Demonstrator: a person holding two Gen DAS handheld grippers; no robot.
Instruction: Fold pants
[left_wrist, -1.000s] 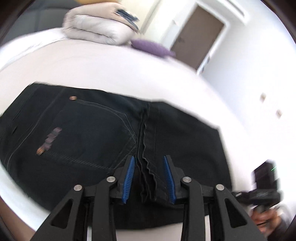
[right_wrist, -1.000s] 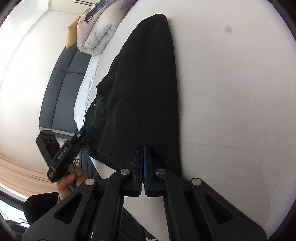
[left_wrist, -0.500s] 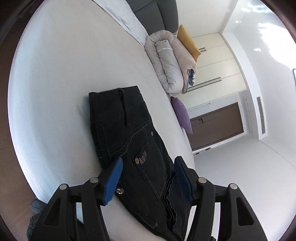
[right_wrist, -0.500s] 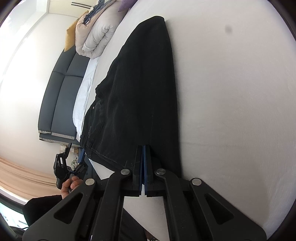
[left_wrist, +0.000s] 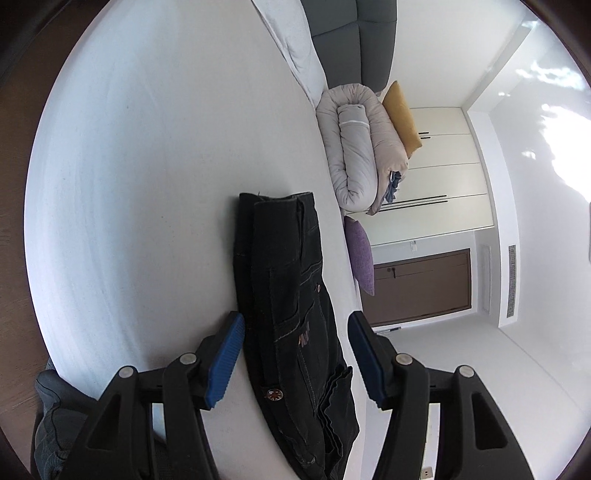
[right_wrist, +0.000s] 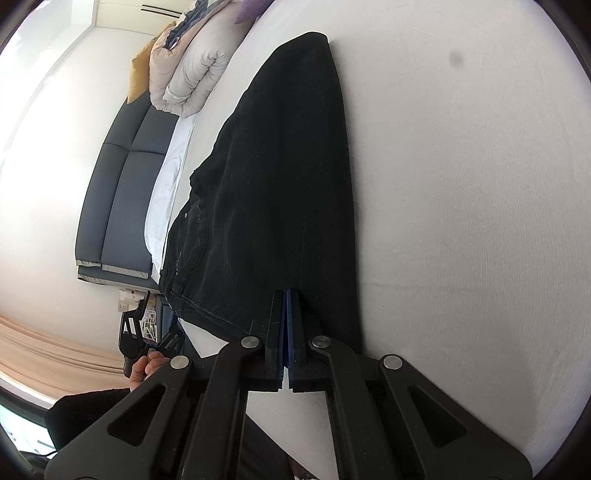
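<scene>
Black jeans (left_wrist: 291, 295) lie folded lengthwise in a long strip on the white bed (left_wrist: 147, 184). My left gripper (left_wrist: 295, 354) is open at the strip's near end; its blue pads (left_wrist: 225, 358) stand either side of the cloth without touching it. In the right wrist view the same pants (right_wrist: 288, 166) stretch away from my right gripper (right_wrist: 286, 314), which is shut with its tips at the near edge of the fabric. Whether cloth is pinched between them is hidden. A hand (right_wrist: 147, 369) holds the left gripper (right_wrist: 136, 325) off the bed's left side.
A rolled grey duvet (left_wrist: 354, 147), a yellow cushion (left_wrist: 400, 114) and a purple pillow (left_wrist: 360, 254) lie at the far side of the bed. A dark padded headboard (right_wrist: 118, 206) stands behind. White sheet (right_wrist: 461, 221) spreads right of the pants.
My left gripper widened its jaws, rolled about a quarter turn and swung from over the seam to the strip's end. The right gripper stayed still and shut.
</scene>
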